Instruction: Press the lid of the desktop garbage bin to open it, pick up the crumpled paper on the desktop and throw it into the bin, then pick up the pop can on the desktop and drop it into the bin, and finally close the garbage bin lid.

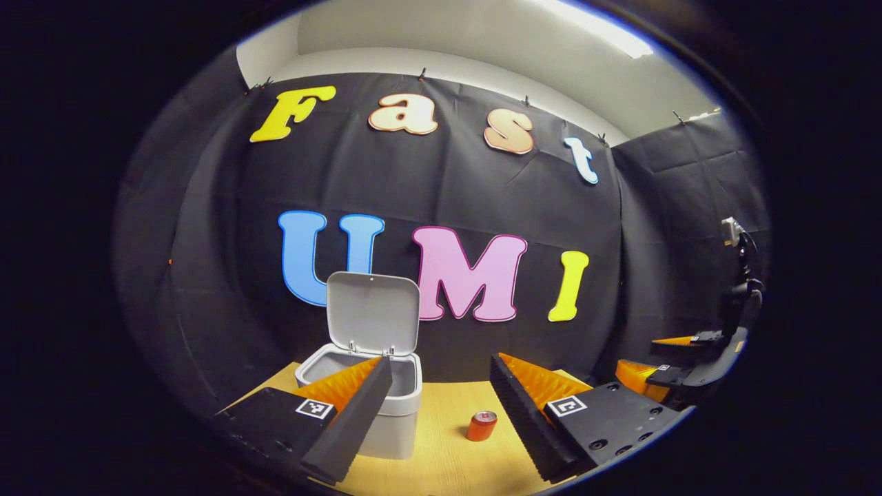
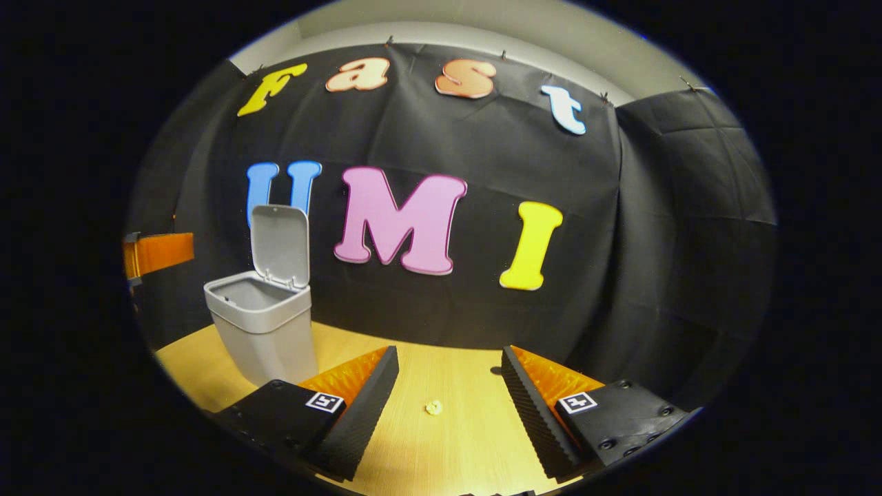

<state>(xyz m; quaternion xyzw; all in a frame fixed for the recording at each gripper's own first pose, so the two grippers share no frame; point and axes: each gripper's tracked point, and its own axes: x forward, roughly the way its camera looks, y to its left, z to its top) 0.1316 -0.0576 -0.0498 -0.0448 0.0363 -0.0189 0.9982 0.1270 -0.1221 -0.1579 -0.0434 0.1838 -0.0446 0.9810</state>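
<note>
The left gripper (image 1: 441, 420) stood spread wide, pop can (image 1: 481, 426) upright between its fingers, farther off. The right gripper (image 2: 448, 406) was spread too, crumpled paper (image 2: 433, 407) on bare desktop (image 2: 455, 441) between. Beyond stood the bin (image 2: 260, 324), lid (image 2: 279, 246) raised.

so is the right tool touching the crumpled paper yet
Apart. In the right gripper view the crumpled paper lies on the desktop between the open fingers of the right tool, with bare wood showing on both sides of it.

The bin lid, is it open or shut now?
Open. The lid stands upright behind the bin, and the bin's inside shows from above.
</note>
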